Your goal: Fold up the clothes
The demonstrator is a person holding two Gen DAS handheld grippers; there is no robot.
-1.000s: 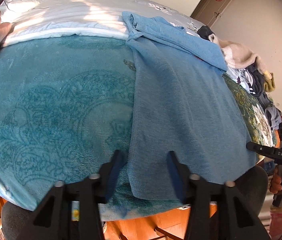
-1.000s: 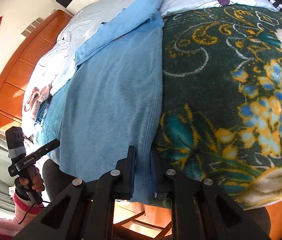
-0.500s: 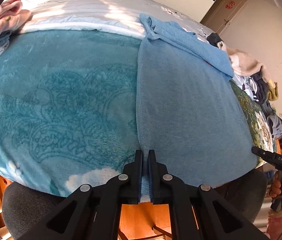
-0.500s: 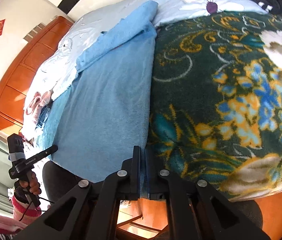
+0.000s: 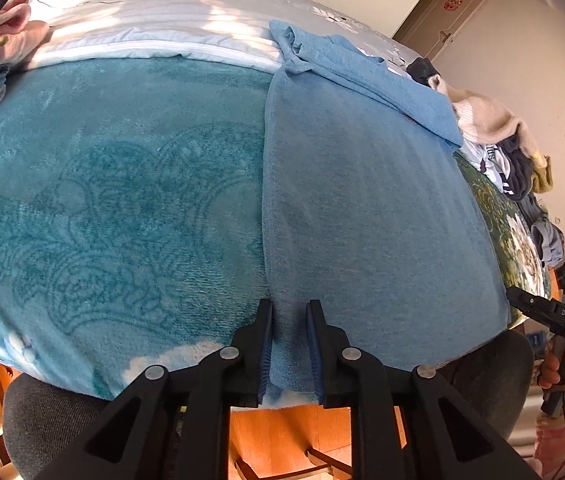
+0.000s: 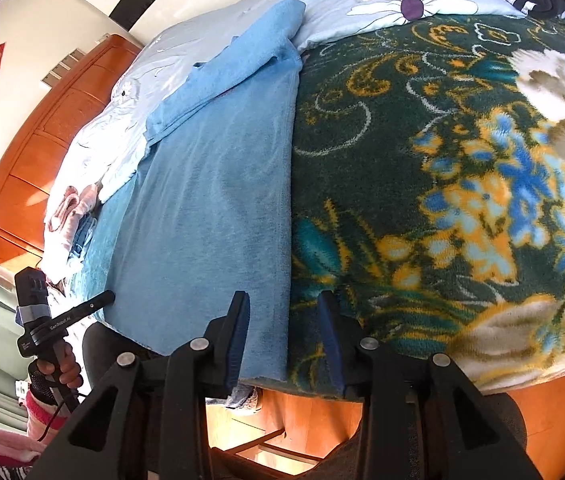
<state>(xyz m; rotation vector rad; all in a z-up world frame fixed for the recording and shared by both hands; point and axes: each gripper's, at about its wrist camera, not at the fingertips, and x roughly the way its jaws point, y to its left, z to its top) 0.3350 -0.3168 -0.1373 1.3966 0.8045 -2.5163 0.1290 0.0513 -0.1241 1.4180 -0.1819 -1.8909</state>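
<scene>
Garment: blue sweater is lying flat on bed.
Left claw: opening, releasing hem corner.
Right claw: opening, releasing opposite corner, so hem is settling straight.

A home bedroom; a bed with floral bedding, plush blankets, a clothes pile; a wooden headboard.

Bright sunlight; strong, perhaps softening, fisheye warp

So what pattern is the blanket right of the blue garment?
Dark green blanket with yellow, blue and white flowers; clearest in the right wrist view.
</scene>
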